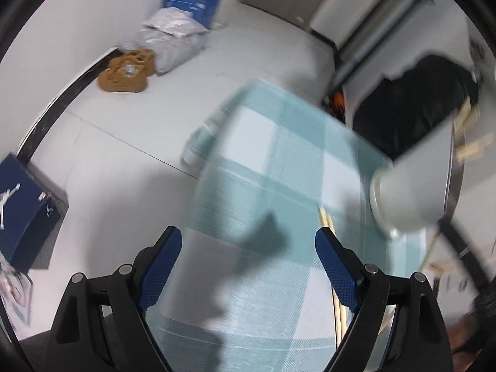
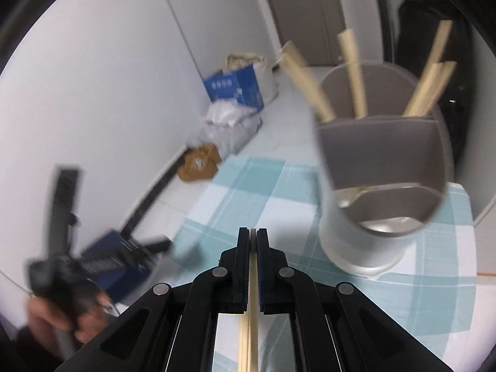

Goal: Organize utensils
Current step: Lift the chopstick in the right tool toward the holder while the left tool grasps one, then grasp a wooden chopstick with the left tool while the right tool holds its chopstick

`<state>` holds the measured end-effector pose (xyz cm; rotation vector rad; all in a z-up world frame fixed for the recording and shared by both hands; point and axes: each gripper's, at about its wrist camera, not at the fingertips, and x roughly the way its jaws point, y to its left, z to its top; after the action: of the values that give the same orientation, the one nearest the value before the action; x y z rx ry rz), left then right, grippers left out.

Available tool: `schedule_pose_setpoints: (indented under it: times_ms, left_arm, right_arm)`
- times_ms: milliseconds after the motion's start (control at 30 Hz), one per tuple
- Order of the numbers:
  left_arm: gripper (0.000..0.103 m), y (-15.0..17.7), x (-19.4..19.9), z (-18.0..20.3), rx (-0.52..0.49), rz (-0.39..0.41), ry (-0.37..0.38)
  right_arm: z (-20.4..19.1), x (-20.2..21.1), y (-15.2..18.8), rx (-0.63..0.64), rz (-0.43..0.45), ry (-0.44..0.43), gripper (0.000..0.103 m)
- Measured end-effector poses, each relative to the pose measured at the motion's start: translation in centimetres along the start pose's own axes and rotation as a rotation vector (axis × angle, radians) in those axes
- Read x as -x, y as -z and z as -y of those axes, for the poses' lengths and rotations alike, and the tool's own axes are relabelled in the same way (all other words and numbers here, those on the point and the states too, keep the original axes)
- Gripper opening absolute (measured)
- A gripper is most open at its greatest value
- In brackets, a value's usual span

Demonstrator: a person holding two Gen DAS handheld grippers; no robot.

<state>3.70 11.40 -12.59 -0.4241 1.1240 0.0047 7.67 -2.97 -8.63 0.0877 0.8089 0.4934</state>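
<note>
Pale tiled floor, white walls, a door at the far end; clutter along the wall: a blue carton [image 2: 234,88], a grey plastic sack [image 2: 231,124], a pair of tan boots [image 1: 127,73], a dark blue shoebox [image 1: 24,207] with a white figure printed on it. The bench [image 2: 241,186] is covered in a teal-and-white checked cloth. Right hand-held gripper [image 2: 253,238]: jaws pressed together, pinching a pair of pale wooden chopsticks [image 2: 249,325] that run lengthwise between the blue pads and back under the camera. Just beyond and to the right of it on the cloth stands a white cylindrical utensil holder [image 2: 372,241] with a grey-brown inside, parted by a wall into compartments. The far compartment holds several more chopsticks [image 2: 353,74], leaning outward in different directions; the near compartment shows only a shiny bottom. Left hand-held gripper [image 1: 248,238]: jaws spread wide, nothing between them, over bare cloth near the bench's near-left part, well apart from the holder. In the left wrist view, the holder appears at the right edge, blurred, and a chopstick pair lies on the cloth beside the right finger [image 1: 334,266]. In the right wrist view, a hand [image 2: 59,319] grips the left tool's handle at lower left, blurred. A black bag [image 1: 412,105] sits beyond the bench.
</note>
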Motion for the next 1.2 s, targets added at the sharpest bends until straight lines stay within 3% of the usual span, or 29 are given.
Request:
schedule_pose_setpoints:
  times_ms: [167,367,533,1067,1200]
  left_arm:
    - [0.085,1.6,-1.1,3.8,-0.172,-0.031,-0.099]
    - [0.085,2.6,-2.4,4.6,-0.196,-0.079,-0.117]
    - [0.085,2.9,-3.1,5.9,-0.268,-0.062,-0.201]
    - [0.085,2.0,-4.0,5.9,-0.178,-0.059,-0.255]
    - [0.086,2.3,-4.4,6.5,-0.212,-0.057,-0.296]
  right_arm:
    - [2.9,3.5,0.6,-0.086,0.065,-0.049,0.003]
    - [5.2,5.9,1.8,-0.105,0.135,-0.079,0.003]
    - [7.3,7.7,2.0,-0.178,0.179,-0.112,0.003]
    - [9.8,12.2,2.9,-0.207,0.221,-0.05,0.003]
    - [10.2,12.7,3.2,-0.212,0.223,-0.051,0.003]
